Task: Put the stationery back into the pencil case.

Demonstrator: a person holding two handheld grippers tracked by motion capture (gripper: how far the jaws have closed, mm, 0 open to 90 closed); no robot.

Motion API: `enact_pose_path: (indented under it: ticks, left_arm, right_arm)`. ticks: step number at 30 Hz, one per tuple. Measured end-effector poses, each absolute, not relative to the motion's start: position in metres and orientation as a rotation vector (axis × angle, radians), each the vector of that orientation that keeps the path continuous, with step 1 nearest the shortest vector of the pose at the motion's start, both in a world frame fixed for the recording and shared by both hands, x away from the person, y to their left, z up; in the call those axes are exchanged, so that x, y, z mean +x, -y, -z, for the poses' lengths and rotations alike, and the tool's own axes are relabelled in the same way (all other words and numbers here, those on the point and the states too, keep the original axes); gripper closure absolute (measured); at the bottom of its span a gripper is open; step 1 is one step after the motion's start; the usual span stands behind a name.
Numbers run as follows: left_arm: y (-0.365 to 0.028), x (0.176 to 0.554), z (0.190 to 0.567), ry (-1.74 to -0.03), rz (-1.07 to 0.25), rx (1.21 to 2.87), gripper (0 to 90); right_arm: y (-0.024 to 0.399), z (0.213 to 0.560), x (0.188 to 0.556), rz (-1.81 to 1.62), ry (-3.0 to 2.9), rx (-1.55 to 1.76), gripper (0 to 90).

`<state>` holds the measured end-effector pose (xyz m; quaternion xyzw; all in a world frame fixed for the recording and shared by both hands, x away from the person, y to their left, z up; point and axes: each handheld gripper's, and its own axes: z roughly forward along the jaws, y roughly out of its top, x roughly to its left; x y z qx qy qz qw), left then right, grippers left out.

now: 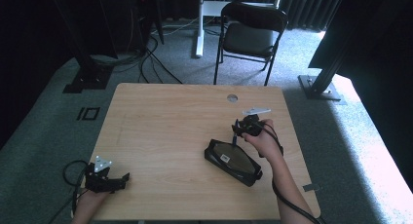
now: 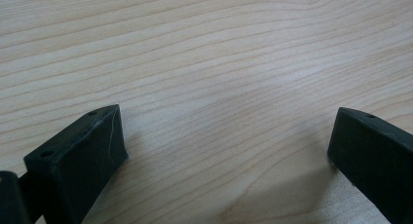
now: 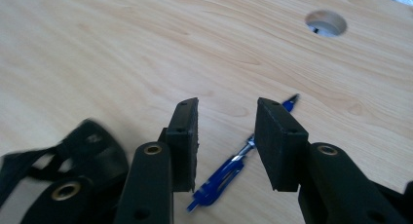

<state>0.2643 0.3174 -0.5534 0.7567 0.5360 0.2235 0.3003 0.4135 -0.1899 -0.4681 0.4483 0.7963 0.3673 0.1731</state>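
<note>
Black jaws of the right gripper (image 3: 226,146) are straddling a blue pen (image 3: 234,168), partly open, gripping nothing.
Beside the pencil case (image 1: 233,161), they are lining up for a pickup; the left gripper (image 2: 224,151) is resting wide open, empty.

blue pen (image 3: 229,173) with a silvery middle, lower centre; black pouch (image 1: 233,161) wearing a white label; pale wood-grain bench (image 1: 160,131); both tongs (image 3: 228,136) black, grey plate on top.

Pen (image 3: 234,168) on table (image 1: 160,126), just beside pouch (image 1: 233,160), below right gripper (image 3: 226,136).
</note>
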Motion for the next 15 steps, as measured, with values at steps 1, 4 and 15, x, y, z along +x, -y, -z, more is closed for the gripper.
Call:
enact_pose_path:
  ticks: [1, 4, 15]
  left_arm:
    - [-0.317, 0.264, 0.553, -1.423, -0.593, 2.009, 0.5]
    - [-0.317, 0.264, 0.553, -1.423, -0.593, 2.008, 0.6]
    - [-0.317, 0.264, 0.553, -1.423, -0.593, 2.008, 0.6]
  right_arm:
    - [0.190, 0.472, 0.419, -1.041, -2.249, 1.302, 59.8]
    - [0.189, 0.476, 0.424, -1.019, -2.246, 1.322, 59.0]
    - [0.188, 0.499, 0.448, -0.934, -2.213, 1.450, 56.6]
